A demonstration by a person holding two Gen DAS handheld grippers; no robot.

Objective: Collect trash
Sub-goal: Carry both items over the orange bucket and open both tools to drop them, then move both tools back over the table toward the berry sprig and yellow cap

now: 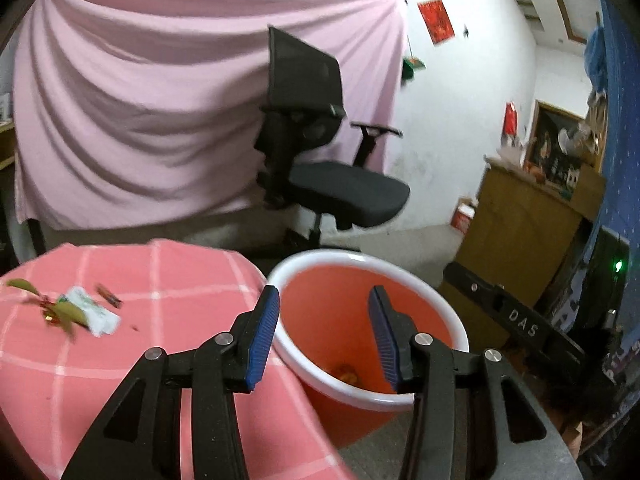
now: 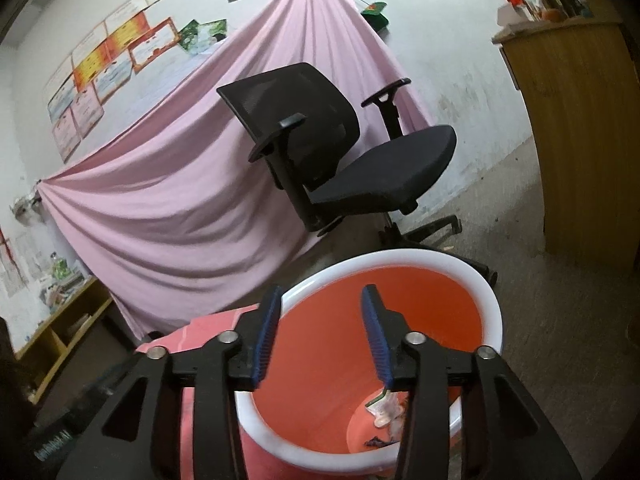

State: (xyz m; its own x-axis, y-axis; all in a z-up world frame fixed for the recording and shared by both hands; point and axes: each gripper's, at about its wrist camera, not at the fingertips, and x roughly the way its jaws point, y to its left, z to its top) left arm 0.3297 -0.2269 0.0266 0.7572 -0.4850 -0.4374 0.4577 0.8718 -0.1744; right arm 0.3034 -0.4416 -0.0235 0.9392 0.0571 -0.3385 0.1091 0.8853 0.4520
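An orange bin with a white rim stands beside a table with a pink checked cloth. My left gripper is open and empty over the bin's near left rim. On the cloth at the left lie a crumpled white wrapper, green leaves and a small dark scrap. In the right wrist view my right gripper is open and empty above the bin's rim. Trash pieces lie at the bin's bottom.
A black office chair stands behind the bin before a pink hanging sheet. A wooden cabinet stands at the right and a black bar marked DAS runs beside the bin. A low wooden shelf is at the left.
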